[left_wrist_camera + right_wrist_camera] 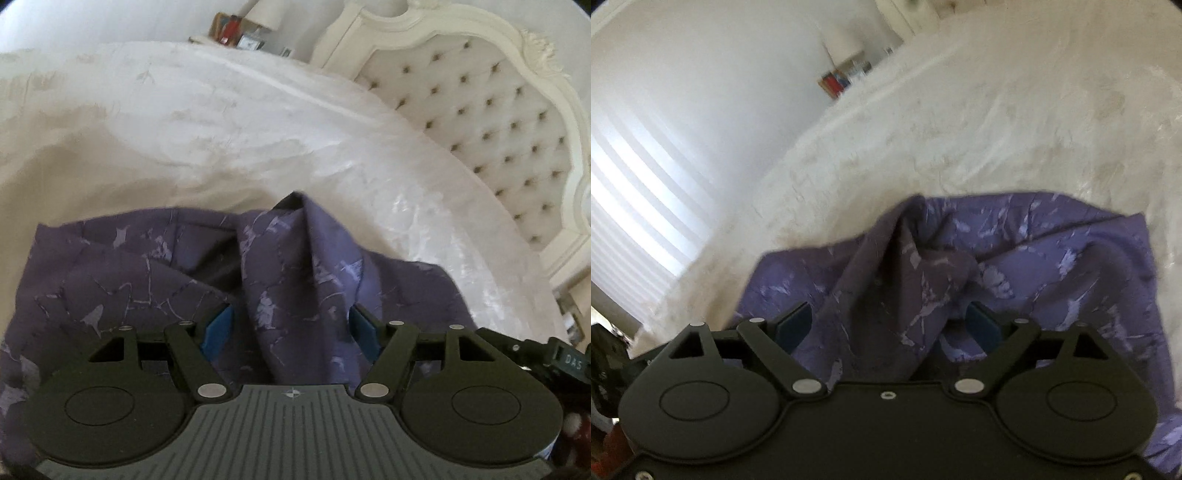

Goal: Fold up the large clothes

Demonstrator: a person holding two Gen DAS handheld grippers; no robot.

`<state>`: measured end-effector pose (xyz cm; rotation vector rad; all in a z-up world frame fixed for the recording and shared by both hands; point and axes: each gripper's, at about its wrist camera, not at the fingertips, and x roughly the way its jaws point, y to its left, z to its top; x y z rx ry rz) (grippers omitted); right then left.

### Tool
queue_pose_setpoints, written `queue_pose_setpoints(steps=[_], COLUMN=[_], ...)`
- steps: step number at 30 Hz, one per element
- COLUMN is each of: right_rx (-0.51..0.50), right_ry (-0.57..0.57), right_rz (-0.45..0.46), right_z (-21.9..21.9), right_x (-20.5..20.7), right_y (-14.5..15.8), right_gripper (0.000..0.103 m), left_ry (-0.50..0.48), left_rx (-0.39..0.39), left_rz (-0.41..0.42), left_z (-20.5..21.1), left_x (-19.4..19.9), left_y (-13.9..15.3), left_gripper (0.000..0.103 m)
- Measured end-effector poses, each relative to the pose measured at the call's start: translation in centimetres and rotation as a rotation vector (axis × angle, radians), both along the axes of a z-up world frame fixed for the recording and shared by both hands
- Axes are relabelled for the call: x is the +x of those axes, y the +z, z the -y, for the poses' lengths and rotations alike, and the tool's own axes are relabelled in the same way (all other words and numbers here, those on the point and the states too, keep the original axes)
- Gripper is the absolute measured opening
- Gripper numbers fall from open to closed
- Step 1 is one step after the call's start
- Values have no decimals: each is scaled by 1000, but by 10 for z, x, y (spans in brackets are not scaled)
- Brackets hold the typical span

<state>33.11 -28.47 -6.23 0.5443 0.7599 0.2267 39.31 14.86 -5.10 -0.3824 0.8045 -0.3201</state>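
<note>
The purple patterned garment (155, 273) lies rumpled on the near part of a bed covered by a white bedspread (229, 122). Its fabric carries pale lilac marks on a darker purple ground. In the left wrist view a raised ridge of cloth stands up in the middle, peaking toward the far side, with a dark inner fold just left of the ridge. The rest of the garment spreads flat to the near left. In the right wrist view the same garment (1052, 258) shows a similar raised ridge in the middle and spreads out to the right.

The left gripper (291, 328) hangs over the garment with its jaws apart. The ridge of cloth passes between the blue pads (218, 326), which stand clear of it on both sides; nothing is grasped.

The right gripper (886, 326) is likewise released, its jaws spread wide. A fold of cloth lies between them; the right pad (984, 328) sits just beside the fabric and does not press it.

Beyond the garment the bedspread extends far and wide. A cream tufted headboard (491, 122) stands at the far right in the left wrist view. A bedside shelf with small items (236, 33) is far away behind the bed.
</note>
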Motion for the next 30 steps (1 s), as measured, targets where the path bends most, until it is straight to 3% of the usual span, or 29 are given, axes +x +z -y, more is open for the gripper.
queue_pose_setpoints(steps=[1,2,3,4,6,10,13,15,18,21,24,27,30], right_rx=[-8,-13,-29,-55,-104,-173,-216,-237,-222,-254,-314,-360,-379], right_ry=[4,10,14,22,92,145,97,77,59,48,35,64,137], right_rz=[-14,-12,-3,8,62,221,138,81,107,133,222,324,381], right_z=[-4,-7,-11,-14,-21,-12,5,11,15,11,4,-10,-33], right_x=[4,5,7,8,11,3,8,11,5,-1,-16,-38,-49], right_y=[-2,-3,-3,-1,8,18,-7,-30,-41,-34,-16,2,11], right_gripper=[92,91,86,76,26,25,28,53,56,66,66,66,66], left_ry=[1,-3,-9,-12,-17,-45,-27,-7,-20,-22,-1,-39,-107], left_rx=[-1,-10,-20,-22,-34,-68,-18,1,24,94,148,192,234], left_rz=[-7,-1,10,20,67,166,111,52,82,126,236,318,326], left_z=[0,1,1,2,7,2,1,-1,-1,3,1,8,28], left_x=[0,0,-2,-3,-8,-28,-29,-26,-29,-38,-61,-80,-88], left_y=[-1,-1,0,2,10,18,-1,-18,-26,-11,13,29,34], left_gripper=[64,49,25,17,14,14,15,20,20,34,43,49,51])
